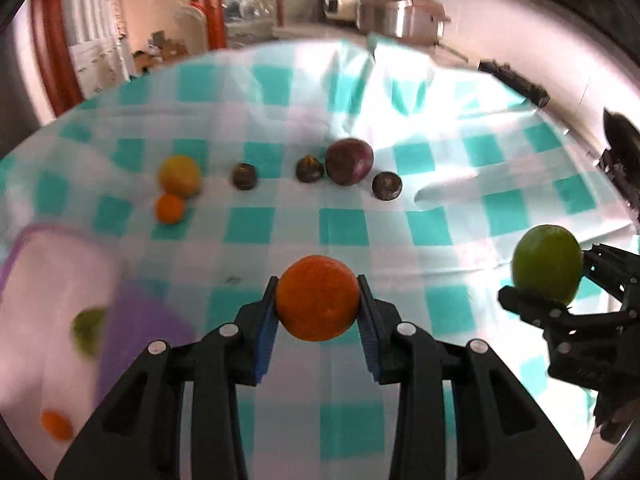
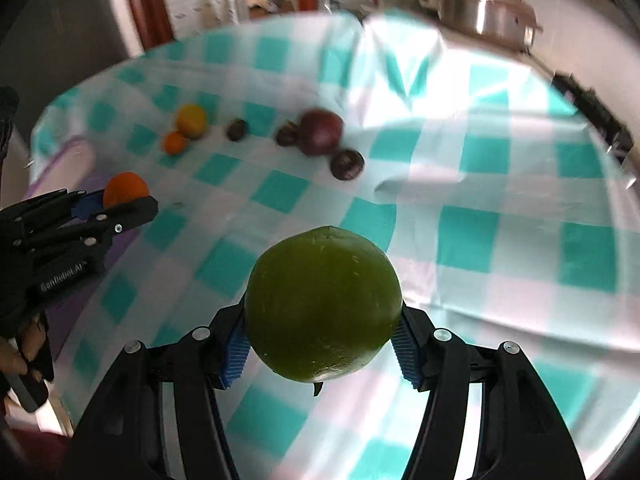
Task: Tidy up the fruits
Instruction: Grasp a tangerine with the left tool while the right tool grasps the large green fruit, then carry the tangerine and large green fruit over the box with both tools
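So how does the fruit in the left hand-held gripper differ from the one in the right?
The orange in the left hand-held gripper is orange and smaller; the green fruit in the right hand-held gripper is green, bigger and bulges past the pads. Both are round, gripped at their sides and held above the checked cloth.

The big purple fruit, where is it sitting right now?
The big purple fruit lies on the checked tablecloth at the far middle in both views, between two small dark fruits, right of the yellow fruit.
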Action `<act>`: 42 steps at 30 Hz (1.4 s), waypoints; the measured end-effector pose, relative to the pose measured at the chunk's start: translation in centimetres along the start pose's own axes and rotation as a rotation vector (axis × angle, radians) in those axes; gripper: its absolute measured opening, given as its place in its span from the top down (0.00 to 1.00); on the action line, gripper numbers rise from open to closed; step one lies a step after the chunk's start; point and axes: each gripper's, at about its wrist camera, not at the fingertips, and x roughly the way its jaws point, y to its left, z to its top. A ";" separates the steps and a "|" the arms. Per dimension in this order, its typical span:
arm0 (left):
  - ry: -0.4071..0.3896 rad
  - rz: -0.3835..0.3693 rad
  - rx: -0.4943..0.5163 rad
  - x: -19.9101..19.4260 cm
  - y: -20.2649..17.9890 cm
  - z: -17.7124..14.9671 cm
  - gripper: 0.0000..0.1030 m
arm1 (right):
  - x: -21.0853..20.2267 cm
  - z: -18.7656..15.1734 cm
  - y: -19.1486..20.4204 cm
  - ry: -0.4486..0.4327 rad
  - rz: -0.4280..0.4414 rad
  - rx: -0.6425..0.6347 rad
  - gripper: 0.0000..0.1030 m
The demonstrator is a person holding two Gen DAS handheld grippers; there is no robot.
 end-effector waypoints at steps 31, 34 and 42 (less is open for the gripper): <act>-0.156 0.129 -0.082 -24.6 3.5 -13.4 0.64 | -18.7 -11.0 2.5 -0.236 -0.007 -0.201 0.42; -0.144 0.125 -0.088 -24.2 4.8 -13.7 0.64 | -17.4 -10.8 2.7 -0.209 0.000 -0.174 0.42; -0.116 0.104 -0.081 -22.7 9.1 -14.3 0.64 | -13.8 -8.5 7.4 -0.156 0.023 -0.206 0.42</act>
